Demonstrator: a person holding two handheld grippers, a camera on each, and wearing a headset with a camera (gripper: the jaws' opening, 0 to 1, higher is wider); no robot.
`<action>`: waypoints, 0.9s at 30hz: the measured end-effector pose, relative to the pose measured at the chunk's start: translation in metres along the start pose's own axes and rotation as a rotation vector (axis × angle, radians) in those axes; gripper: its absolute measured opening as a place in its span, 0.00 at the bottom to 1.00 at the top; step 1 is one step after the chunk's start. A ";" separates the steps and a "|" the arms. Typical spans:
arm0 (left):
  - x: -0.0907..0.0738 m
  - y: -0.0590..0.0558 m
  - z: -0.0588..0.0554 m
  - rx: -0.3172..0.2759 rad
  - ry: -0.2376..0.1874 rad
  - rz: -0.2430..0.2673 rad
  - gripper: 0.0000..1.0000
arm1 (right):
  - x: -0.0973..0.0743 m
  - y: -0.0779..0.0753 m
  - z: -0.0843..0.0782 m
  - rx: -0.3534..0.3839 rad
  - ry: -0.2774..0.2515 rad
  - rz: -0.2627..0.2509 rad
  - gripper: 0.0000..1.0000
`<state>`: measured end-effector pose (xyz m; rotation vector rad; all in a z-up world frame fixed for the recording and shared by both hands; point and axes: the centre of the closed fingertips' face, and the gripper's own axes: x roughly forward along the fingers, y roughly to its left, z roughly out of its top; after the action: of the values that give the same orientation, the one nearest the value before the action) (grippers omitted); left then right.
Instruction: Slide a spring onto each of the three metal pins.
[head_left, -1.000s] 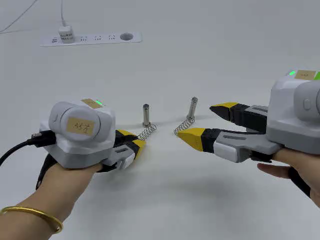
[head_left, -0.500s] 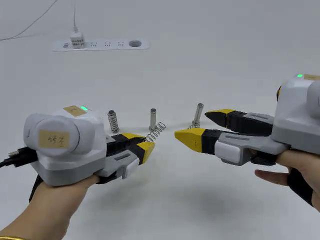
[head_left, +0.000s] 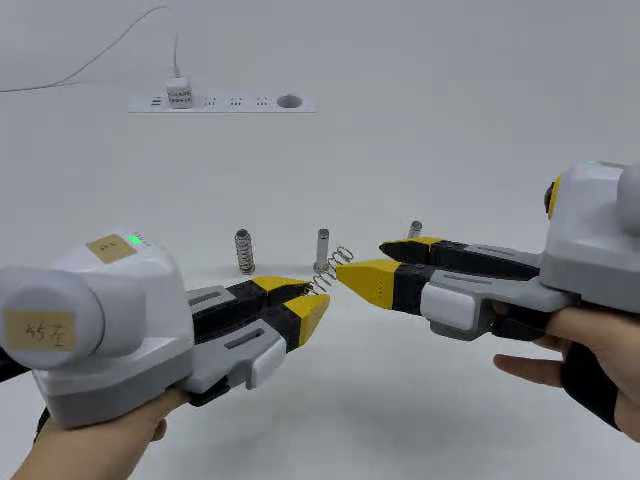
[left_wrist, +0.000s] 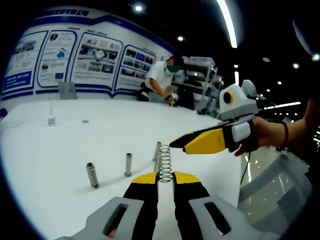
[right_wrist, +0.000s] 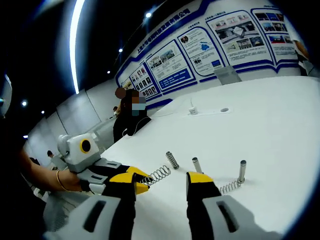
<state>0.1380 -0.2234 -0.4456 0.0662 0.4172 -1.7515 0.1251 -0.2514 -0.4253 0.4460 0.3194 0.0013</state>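
In the head view, the left gripper (head_left: 315, 297) is low on the left, its jaws clamped on one end of a spring (head_left: 332, 268) that slants up toward the right gripper (head_left: 362, 258). The right gripper's jaws are apart, with the lower tip close beside the spring's free end. Three pins stand in a row on the table (head_left: 450, 150). The left pin (head_left: 244, 250) wears a spring, the middle pin (head_left: 322, 248) is bare, and the right pin (head_left: 414, 230) peeks over the right gripper. A power strip (head_left: 225, 102) lies at the back.

In the left gripper view, the left gripper (left_wrist: 165, 177) pinches the spring (left_wrist: 165, 162), which stands upright between the tips. The left pin (left_wrist: 91, 175) and middle pin (left_wrist: 128, 165) are beyond, and the right gripper (left_wrist: 179, 146) is near the spring's top.

In the right gripper view, the right gripper (right_wrist: 165, 180) is parted. The left gripper (right_wrist: 141, 186) comes in from the left, holding the spring (right_wrist: 157, 175). A loose spring (right_wrist: 230, 187) lies at the foot of the right pin (right_wrist: 242, 171).
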 end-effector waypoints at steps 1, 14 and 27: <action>-0.001 -0.001 0.001 0.002 -0.005 -0.001 0.10 | 0.001 0.002 0.000 0.010 -0.002 0.009 0.40; -0.010 -0.009 0.010 0.023 -0.053 -0.014 0.10 | 0.008 0.017 0.007 0.165 -0.037 0.085 0.28; -0.014 -0.014 0.015 0.033 -0.086 -0.021 0.10 | 0.008 0.019 0.011 0.380 -0.066 0.136 0.14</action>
<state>0.1308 -0.2128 -0.4246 0.0101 0.3275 -1.7748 0.1376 -0.2385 -0.4108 0.8421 0.2231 0.0590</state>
